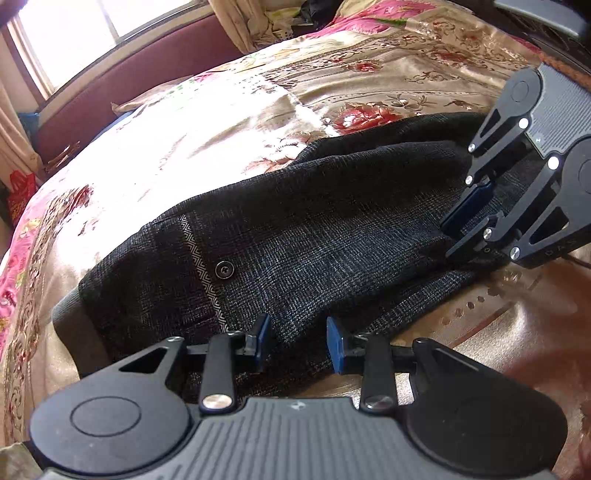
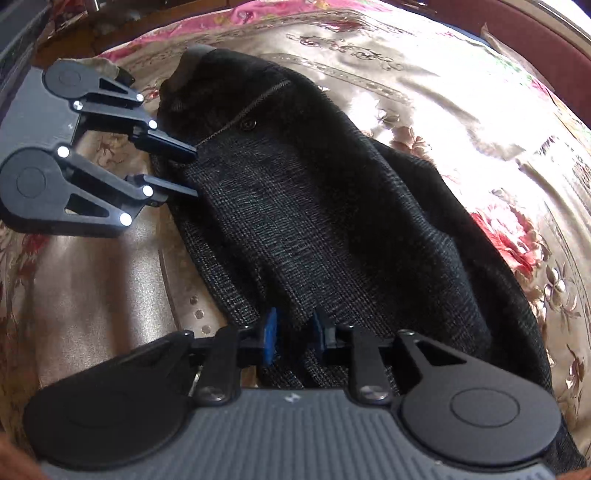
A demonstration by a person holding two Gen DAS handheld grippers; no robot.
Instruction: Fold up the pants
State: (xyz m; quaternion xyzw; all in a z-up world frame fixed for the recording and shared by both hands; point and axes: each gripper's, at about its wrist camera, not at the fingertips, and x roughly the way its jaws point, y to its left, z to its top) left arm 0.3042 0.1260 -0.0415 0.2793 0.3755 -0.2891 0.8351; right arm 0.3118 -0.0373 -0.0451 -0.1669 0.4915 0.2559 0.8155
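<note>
Near the floral satin bedspread's [image 1: 369, 55] edge, the left gripper [image 1: 298, 341] and right gripper [image 2: 294, 338], both part-open astride cloth, prepare to pinch the dark checked woven pants [image 1: 295, 229] for folding.

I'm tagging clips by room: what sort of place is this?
Most likely a bedroom: the pants lie on a bed covered by a floral bedspread, with a window and curtain behind.
</note>
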